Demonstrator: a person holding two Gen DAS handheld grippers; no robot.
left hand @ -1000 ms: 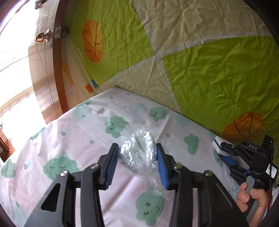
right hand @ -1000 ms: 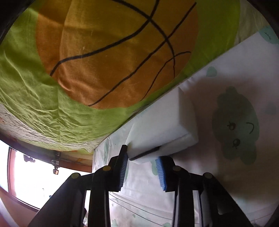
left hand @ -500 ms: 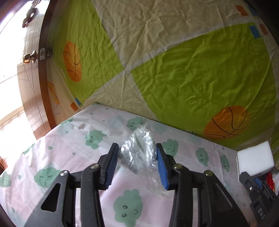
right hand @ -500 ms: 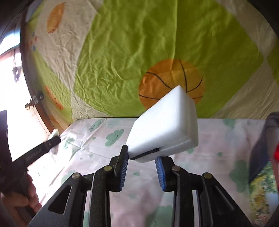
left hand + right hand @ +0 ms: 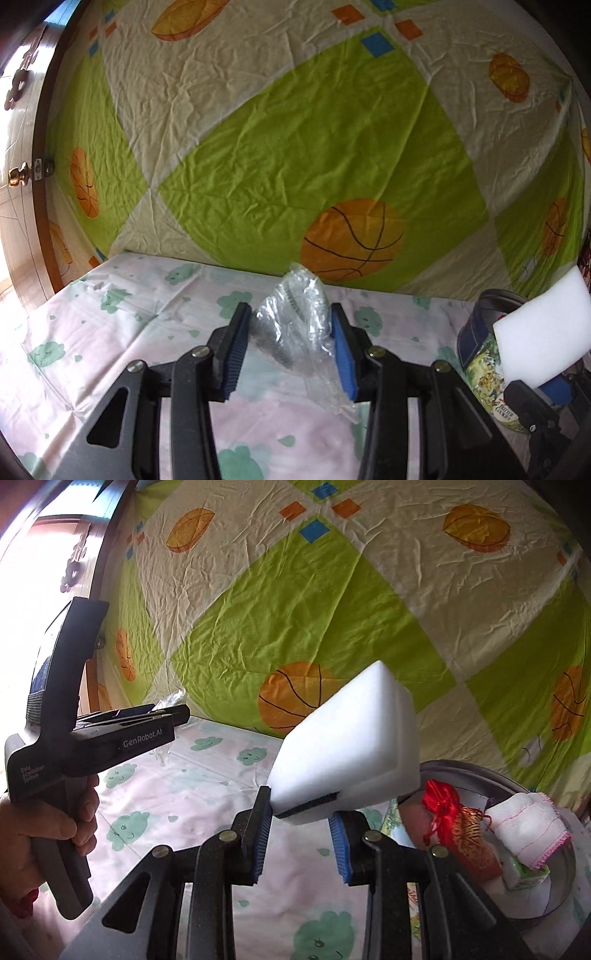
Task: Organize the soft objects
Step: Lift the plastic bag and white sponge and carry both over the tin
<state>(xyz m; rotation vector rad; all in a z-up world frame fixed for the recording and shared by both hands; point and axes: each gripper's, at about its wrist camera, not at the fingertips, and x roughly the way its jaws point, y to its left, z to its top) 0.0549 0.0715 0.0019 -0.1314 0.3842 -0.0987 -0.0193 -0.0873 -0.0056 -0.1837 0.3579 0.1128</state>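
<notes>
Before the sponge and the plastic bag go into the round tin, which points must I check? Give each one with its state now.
1. White sponge gripped by right gripper: ok, though held only at its lower edge.
2. Crumpled plastic bag clamped in left gripper: ok.
3. Round tin in reach, at the right: ok.
4. Free room in the tin: not ok; red pouch, white cloth and small green carton crowd it.
5. Grippers apart: ok.
6. Bag's loose tail clear of the bedsheet: cannot tell.
</notes>
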